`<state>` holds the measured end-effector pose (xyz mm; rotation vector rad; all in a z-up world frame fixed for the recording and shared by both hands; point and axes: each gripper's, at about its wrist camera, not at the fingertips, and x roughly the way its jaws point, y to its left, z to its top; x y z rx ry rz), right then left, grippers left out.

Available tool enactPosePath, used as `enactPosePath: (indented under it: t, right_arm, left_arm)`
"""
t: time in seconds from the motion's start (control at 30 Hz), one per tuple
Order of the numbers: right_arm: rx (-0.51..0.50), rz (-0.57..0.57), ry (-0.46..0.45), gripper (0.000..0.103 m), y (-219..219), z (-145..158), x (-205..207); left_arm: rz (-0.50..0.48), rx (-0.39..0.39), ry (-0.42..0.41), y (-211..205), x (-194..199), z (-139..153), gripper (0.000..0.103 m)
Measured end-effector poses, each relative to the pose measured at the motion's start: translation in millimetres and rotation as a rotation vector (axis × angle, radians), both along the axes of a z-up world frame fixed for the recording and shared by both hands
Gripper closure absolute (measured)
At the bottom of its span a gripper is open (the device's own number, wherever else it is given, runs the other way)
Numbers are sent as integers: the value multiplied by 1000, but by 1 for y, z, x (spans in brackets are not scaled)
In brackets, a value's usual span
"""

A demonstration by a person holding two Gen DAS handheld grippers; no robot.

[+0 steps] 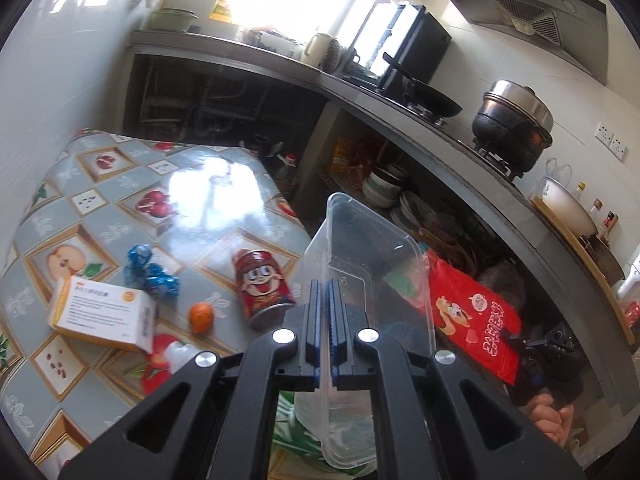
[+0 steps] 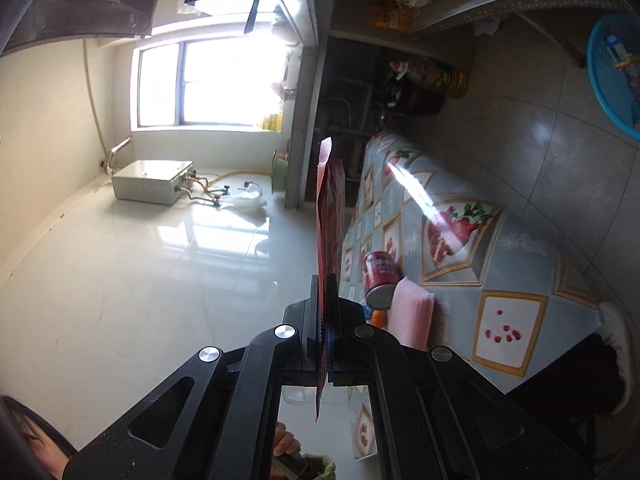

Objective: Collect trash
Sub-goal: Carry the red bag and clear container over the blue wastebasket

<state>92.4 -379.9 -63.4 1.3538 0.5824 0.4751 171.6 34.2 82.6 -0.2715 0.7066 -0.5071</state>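
Left gripper: we find the left gripper (image 1: 327, 312) clenched on the wall of a clear plastic container (image 1: 360, 264), its pads pinching the thin rim edge-on. We judge that grip suits a light, empty tub lifted by one side.

Container position: it is held off the table, tilted, past the table's right edge, with the open shelving under the counter behind it.

Right gripper: the right gripper (image 2: 329, 320) is clamped on a red bag (image 2: 330, 208). The bag is pinched flat between the pads and stands edge-on to this camera. From the left wrist view the same red bag (image 1: 472, 312) hangs to the right of the container, well off the table.

Reading of the hold: we judge that the bag serves as the trash sack and the container is being brought toward it. We cannot tell whether the bag's mouth is open.

Table: the table (image 1: 100, 184) wears a fruit-patterned cover.

Trash still lying there: a red can (image 1: 262, 286) on its side near the right edge; a small orange piece (image 1: 201, 314) just left of it; a blue crumpled wrapper (image 1: 150, 272) farther left; a yellow and white box (image 1: 104, 314) beside the wrapper at the near left. None of these is touched.

Other items: a pink cloth (image 2: 412, 312) lies beside the can in the right wrist view.

Risk noted: the thin rim could slip from the pads.
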Motion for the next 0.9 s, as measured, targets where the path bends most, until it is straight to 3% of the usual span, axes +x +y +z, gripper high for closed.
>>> enactPosePath:
  t: [0.27,0.5,0.7,0.9]
  right_arm:
    - [-7,-220,83,102,-62,-32,-47]
    - [-197,-465,217,102,-98,-48,-88]
    - [-379,-567,347,102,-114,-68,-94]
    - [-602,-622,463,102,-118,-90,-78]
  left_arm:
    - [-218,-53,89,-103,38,0,100]
    - [-380,48,180,-214,67,-19,100]
    - [-457,168,324,-307,98,-69,100]
    - [-445,293,522,-383,134,-144,100]
